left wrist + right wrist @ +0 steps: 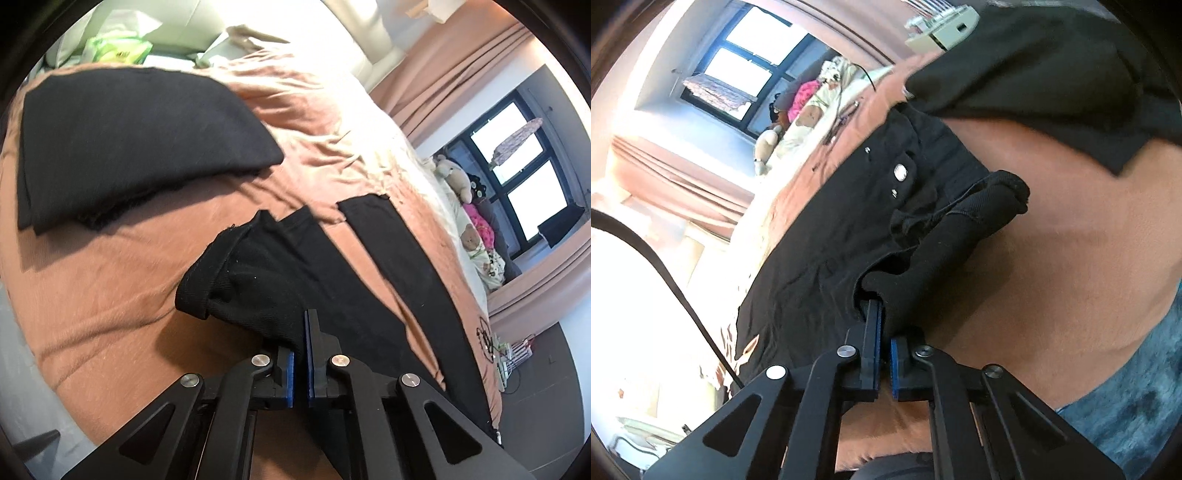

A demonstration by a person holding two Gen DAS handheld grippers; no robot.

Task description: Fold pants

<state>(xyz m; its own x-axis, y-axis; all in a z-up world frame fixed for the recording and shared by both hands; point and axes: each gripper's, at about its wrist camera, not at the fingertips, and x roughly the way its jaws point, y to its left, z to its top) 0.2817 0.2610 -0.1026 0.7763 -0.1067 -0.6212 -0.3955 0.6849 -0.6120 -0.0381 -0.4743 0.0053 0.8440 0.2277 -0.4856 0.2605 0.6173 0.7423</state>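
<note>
Black pants (280,280) lie on a bed with a salmon-pink cover (110,302). In the left wrist view my left gripper (303,332) is shut on a bunched edge of the pants; two legs stretch away toward the right. In the right wrist view my right gripper (884,317) is shut on the waistband of the pants (849,221), near the silver button (899,172). The waistband corner folds over the right finger.
A folded black garment (129,147) lies on the bed at the upper left; it also shows in the right wrist view (1052,74). Stuffed toys (458,181) and pillows sit by the window. Pink curtains (443,74) hang behind. Grey floor (1137,387) borders the bed.
</note>
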